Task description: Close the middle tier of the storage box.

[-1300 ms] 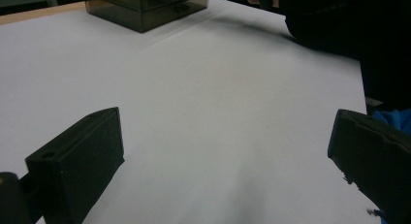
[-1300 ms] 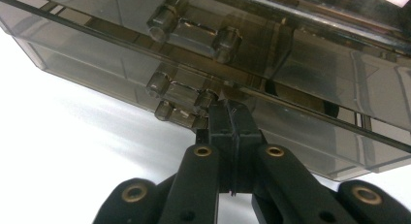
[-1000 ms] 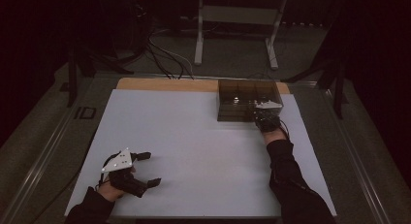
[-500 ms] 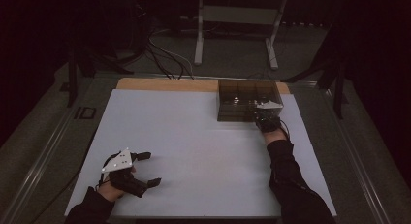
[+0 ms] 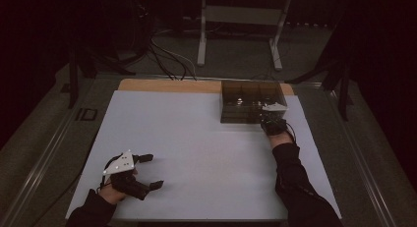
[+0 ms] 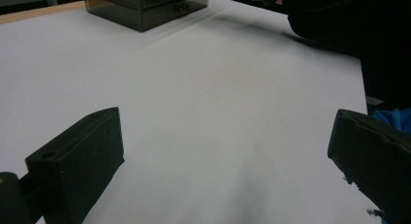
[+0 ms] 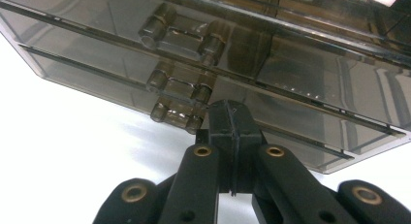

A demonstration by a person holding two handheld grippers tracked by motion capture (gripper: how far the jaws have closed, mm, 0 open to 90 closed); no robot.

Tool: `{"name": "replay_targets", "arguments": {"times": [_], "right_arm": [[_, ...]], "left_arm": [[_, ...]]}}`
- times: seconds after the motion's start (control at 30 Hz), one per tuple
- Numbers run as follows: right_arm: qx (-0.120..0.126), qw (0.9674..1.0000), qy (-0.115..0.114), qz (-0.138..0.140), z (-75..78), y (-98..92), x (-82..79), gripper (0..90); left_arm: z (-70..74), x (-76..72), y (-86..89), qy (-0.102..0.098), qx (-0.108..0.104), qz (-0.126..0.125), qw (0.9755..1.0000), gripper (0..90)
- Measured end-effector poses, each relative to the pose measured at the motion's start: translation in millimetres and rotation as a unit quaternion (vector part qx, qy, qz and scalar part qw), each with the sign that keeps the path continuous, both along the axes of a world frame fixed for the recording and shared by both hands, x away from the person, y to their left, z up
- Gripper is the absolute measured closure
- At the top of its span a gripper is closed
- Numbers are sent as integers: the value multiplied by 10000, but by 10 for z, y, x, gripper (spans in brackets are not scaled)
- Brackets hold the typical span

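Right gripper (image 7: pixel 231 136) jaws were closed empty against the smoky transparent plastic drawer box (image 7: pixel 252 54); should open before gripping a handle.

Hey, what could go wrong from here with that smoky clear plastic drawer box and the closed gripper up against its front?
1. The right gripper has its jaws shut with their tips at the lowest drawer handle of the smoky clear plastic drawer box, not around it, so a pull may slip off.
2. The open left gripper rests far across the white table, so nothing braces the box; it might slide or tip.
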State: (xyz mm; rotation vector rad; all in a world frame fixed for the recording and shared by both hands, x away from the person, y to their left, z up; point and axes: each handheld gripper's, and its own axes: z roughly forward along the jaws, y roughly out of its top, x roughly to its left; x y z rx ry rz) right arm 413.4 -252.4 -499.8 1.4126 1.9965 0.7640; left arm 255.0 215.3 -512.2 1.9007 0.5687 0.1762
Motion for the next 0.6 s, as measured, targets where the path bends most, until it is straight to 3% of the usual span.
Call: {"name": "replay_targets", "arguments": {"times": [0.23, 0.4, 0.6], "right_arm": [[42, 10000, -23, 36, 3, 45, -55, 870], [49, 9999, 15, -100, 3, 69, -81, 839], [84, 9997, 246, 20, -19, 104, -98, 681]], "left_arm": [[-2, -1, -2, 5, 8, -6, 10000, 10], [0, -2, -2, 0, 9, -8, 10000, 10], [0, -1, -3, 6, 8, -8, 10000, 10]]}}
